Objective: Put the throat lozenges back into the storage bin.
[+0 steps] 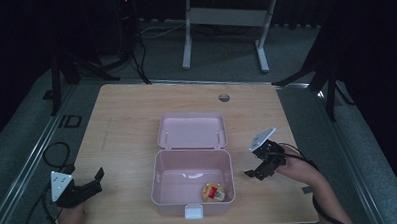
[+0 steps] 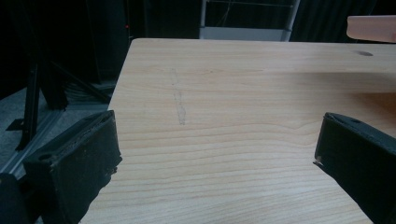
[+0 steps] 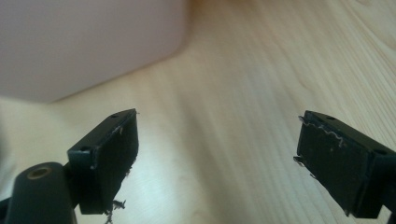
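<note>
Both claws empty, pink box [image 1: 193, 178] just left of right claw [image 1: 255, 174].

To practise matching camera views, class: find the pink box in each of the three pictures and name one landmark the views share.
High view: the pink box stands open at the table's centre front, lid laid back.
Left gripper view: a pink edge at the top right corner, probably its lid.
Right gripper view: its blurred pink wall at upper left, close to the jaws.
Shared landmark: the light wooden table.
</note>
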A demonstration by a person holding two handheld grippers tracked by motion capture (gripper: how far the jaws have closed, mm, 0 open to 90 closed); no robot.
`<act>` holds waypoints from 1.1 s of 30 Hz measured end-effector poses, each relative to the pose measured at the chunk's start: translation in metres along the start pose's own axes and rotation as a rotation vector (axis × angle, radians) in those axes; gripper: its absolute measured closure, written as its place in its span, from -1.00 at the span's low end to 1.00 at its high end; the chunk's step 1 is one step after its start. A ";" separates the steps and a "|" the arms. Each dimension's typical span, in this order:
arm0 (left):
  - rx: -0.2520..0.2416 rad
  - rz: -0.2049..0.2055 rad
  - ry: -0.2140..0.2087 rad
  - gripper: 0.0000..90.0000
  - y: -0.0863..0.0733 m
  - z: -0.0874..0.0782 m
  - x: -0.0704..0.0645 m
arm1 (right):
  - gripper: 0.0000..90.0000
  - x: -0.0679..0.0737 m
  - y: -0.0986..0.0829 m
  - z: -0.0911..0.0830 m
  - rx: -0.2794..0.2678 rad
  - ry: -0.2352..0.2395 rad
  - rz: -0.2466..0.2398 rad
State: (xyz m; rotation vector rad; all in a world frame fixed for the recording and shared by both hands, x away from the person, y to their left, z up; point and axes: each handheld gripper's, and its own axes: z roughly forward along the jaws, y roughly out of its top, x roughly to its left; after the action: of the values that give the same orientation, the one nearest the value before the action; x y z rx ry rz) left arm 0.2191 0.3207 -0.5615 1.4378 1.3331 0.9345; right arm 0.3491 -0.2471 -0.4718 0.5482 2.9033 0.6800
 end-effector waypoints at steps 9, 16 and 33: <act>-0.001 -0.001 0.000 -0.99 0.000 0.000 0.000 | -0.73 -0.026 -0.041 0.028 -0.115 -0.148 0.166; 0.000 0.000 0.000 -0.99 0.000 0.000 0.000 | -0.74 -0.038 -0.070 0.034 -0.166 -0.279 0.292; -0.001 -0.001 0.001 -0.99 0.000 0.000 0.000 | -0.76 -0.046 -0.112 0.032 -0.330 -0.581 0.563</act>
State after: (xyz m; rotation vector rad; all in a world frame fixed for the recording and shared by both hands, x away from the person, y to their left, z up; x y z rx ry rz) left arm 0.2189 0.3207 -0.5616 1.4360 1.3335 0.9351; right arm 0.3616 -0.3443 -0.5496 1.2784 2.0471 0.8542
